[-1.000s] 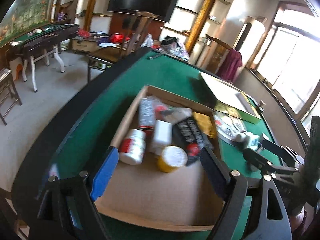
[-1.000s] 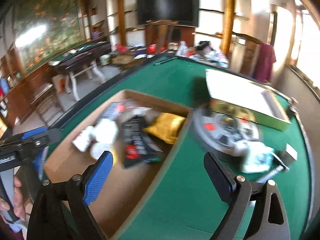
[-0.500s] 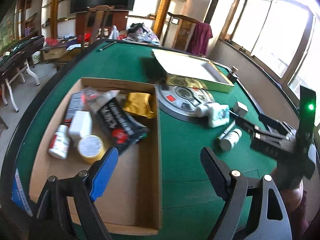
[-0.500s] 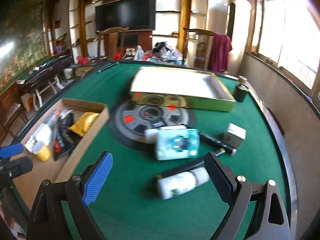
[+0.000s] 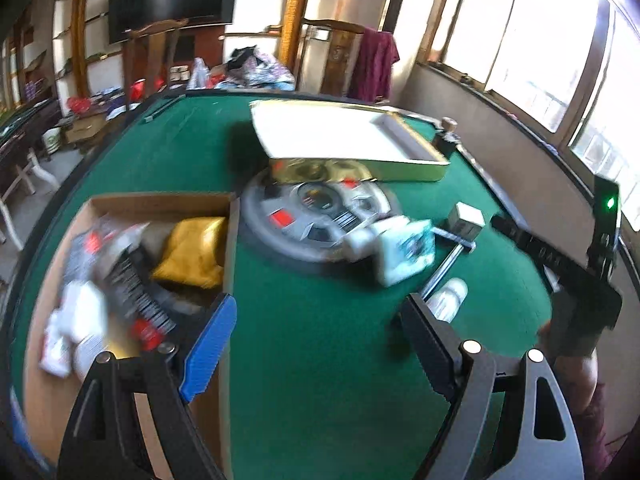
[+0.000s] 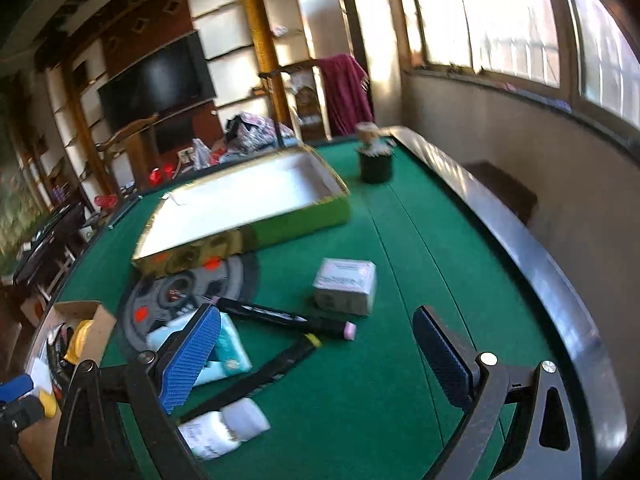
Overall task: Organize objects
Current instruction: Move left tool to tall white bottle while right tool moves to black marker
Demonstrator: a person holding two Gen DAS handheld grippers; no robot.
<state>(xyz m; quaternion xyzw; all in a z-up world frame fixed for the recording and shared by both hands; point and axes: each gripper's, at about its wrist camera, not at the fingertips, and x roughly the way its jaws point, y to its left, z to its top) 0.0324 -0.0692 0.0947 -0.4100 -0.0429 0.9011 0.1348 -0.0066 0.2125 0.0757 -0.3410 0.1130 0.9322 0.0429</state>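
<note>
A cardboard box [image 5: 160, 202] on the green table holds a yellow pouch [image 5: 192, 252], a black packet and white bottles. Loose on the felt lie a white bottle [image 6: 224, 428], two black markers [image 6: 288, 316], a teal-and-white pack [image 5: 404, 248] and a small white carton [image 6: 346, 286]. My left gripper [image 5: 316, 340] is open and empty above the felt beside the box's right wall. My right gripper [image 6: 320, 356] is open and empty above the markers and the bottle. It also shows at the right edge of the left wrist view [image 5: 560, 264].
A grey disc [image 5: 312, 208] lies mid-table under a shallow gold-sided tray [image 6: 240, 208]. A dark round pot [image 6: 376, 160] stands at the far table edge. A raised dark rail [image 6: 520, 248] rims the table. Chairs, shelves and a television stand behind.
Both grippers have swung right, away from the cardboard box toward the loose objects. The right gripper now looks down on the markers, carton and bottle. Both stayed open.
</note>
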